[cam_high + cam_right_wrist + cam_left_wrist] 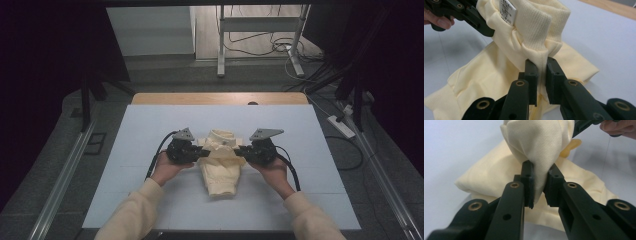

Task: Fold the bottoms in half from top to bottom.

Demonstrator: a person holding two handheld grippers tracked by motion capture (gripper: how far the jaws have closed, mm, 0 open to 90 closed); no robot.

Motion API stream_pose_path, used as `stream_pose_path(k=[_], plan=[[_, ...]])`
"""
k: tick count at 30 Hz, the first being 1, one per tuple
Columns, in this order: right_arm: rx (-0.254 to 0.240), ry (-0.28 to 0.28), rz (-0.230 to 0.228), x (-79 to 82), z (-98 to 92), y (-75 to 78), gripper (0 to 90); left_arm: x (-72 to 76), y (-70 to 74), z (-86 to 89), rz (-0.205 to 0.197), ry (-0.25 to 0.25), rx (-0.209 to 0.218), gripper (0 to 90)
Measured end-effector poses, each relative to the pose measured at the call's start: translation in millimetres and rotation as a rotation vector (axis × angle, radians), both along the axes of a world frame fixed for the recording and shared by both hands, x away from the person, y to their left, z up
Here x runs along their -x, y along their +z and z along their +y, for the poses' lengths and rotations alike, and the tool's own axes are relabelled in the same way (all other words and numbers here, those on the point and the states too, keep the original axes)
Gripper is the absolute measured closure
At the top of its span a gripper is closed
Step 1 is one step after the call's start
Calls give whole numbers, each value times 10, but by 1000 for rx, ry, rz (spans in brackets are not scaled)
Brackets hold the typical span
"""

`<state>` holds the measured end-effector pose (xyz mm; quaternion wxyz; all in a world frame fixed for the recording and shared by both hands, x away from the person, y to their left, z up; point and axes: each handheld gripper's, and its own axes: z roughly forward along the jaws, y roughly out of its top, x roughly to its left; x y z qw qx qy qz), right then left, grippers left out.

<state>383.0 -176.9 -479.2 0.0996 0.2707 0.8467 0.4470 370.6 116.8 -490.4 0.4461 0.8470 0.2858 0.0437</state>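
A pale yellow knitted garment (220,176) lies bunched in the middle of the white table cover (145,130), its ribbed collar (222,136) at the far end. My left gripper (206,153) comes in from the left and is shut on a raised fold of the fabric (536,150); the jaws (539,180) pinch it between the pads. From the right, my right gripper (239,151) is shut on cloth just below the collar (544,27), jaws (541,71) clamped on a seam. A white label (507,8) shows inside the collar. The left gripper (474,20) appears beyond it.
The wooden table edge (220,98) runs behind the white cover. Beyond stand a metal frame's legs (220,55) with cables on the floor, and a power strip (342,126) lies to the right. Rails (65,175) flank the table.
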Motion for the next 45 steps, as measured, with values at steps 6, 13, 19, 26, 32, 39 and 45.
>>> stream_pose_path(k=[6,13,19,26,32,39,45], plan=[[10,11,12,28,12,-56,800,22,-58,11,18,3,-6,769],[20,20,27,82,24,-97,797,76,-126,14,31,4,-17,753],[30,29,35,140,22,-141,794,128,-179,6,40,2,-25,735],[41,37,42,190,24,-180,783,157,-211,-10,42,1,-38,711],[50,37,36,234,22,-188,780,179,-201,-16,40,-9,-43,680],[59,38,34,275,9,-198,768,196,-190,-15,48,-16,-32,638],[58,24,24,296,-30,-152,696,251,-55,51,52,1,17,411]])
